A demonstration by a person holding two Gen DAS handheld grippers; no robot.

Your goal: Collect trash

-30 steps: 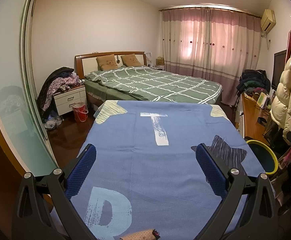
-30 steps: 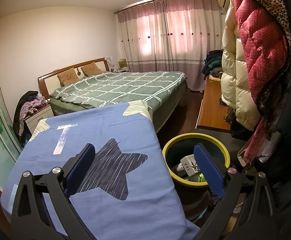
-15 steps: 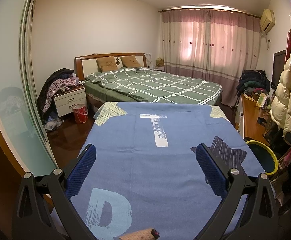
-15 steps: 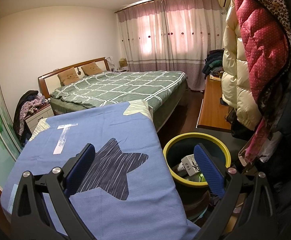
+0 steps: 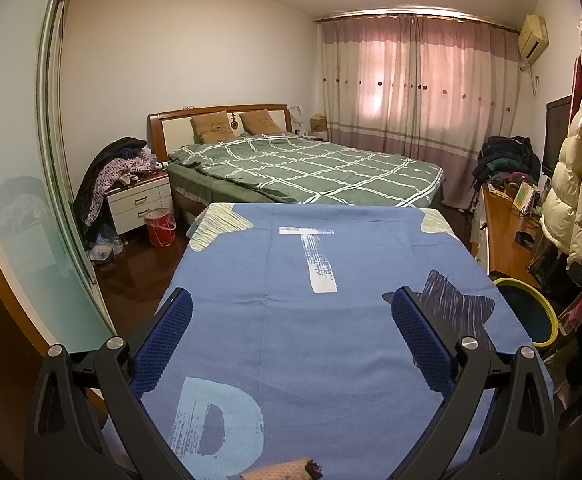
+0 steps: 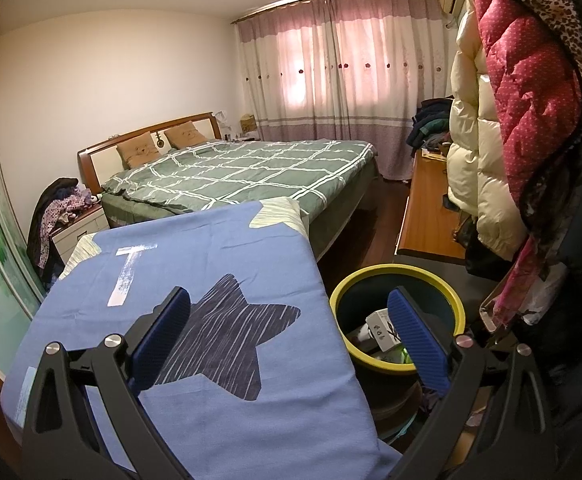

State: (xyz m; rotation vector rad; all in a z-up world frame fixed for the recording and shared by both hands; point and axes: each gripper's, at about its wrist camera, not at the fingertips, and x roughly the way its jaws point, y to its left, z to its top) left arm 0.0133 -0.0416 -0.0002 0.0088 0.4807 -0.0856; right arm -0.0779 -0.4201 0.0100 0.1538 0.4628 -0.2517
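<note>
Left wrist view: the left gripper (image 5: 291,336) hangs spread wide and empty over a blue tablecloth (image 5: 291,280); the yellow-rimmed trash bin (image 5: 531,312) stands beside the table's right edge.

Right wrist view: the right gripper (image 6: 289,334) is likewise spread, holding nothing. The trash bin (image 6: 371,280) contains a white carton (image 6: 381,328).

There is one big bed (image 5: 311,168) with two brown pillows (image 5: 211,128). One blue cloth (image 5: 311,320) has one dark star (image 6: 219,332) on it. There is one yellow bin (image 6: 395,272), one red bucket (image 5: 161,226) and one white box (image 6: 381,330).
</note>
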